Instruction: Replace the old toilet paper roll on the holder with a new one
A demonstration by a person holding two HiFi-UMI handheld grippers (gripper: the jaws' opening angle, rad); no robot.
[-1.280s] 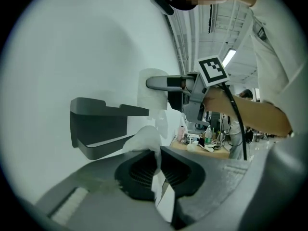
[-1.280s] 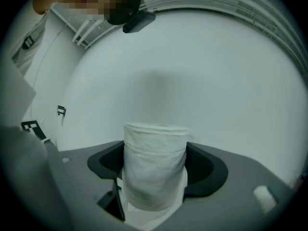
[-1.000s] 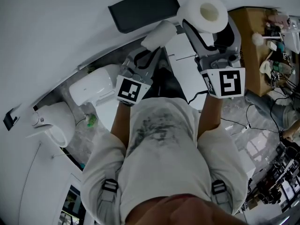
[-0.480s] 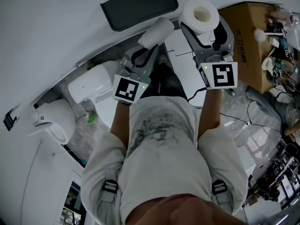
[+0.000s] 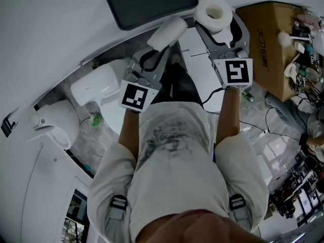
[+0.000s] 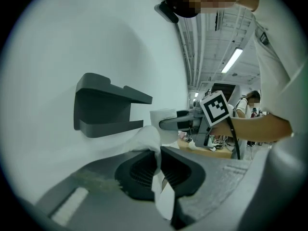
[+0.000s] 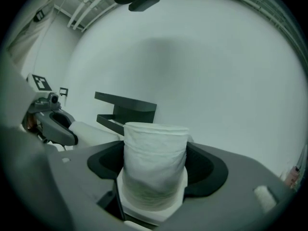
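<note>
A dark grey holder (image 5: 152, 4) is fixed to the white wall, with no roll on it; it also shows in the left gripper view (image 6: 108, 109) and the right gripper view (image 7: 126, 110). My left gripper (image 5: 161, 47) is shut on the old toilet paper roll (image 5: 168, 32), a squashed white wad pinched thin between the jaws (image 6: 157, 177). My right gripper (image 5: 218, 28) is shut on the new toilet paper roll (image 5: 214, 13), which stands upright between the jaws (image 7: 154, 158), just right of the holder and a little off the wall.
A white toilet (image 5: 96, 87) stands below left of the holder. A cardboard box (image 5: 268, 39) with clutter and cables around it sits at the right. The person's torso fills the lower middle of the head view.
The right gripper has sunk with the new roll and now sits farther from the head camera, nearer the holder's level. The left gripper has barely moved.
</note>
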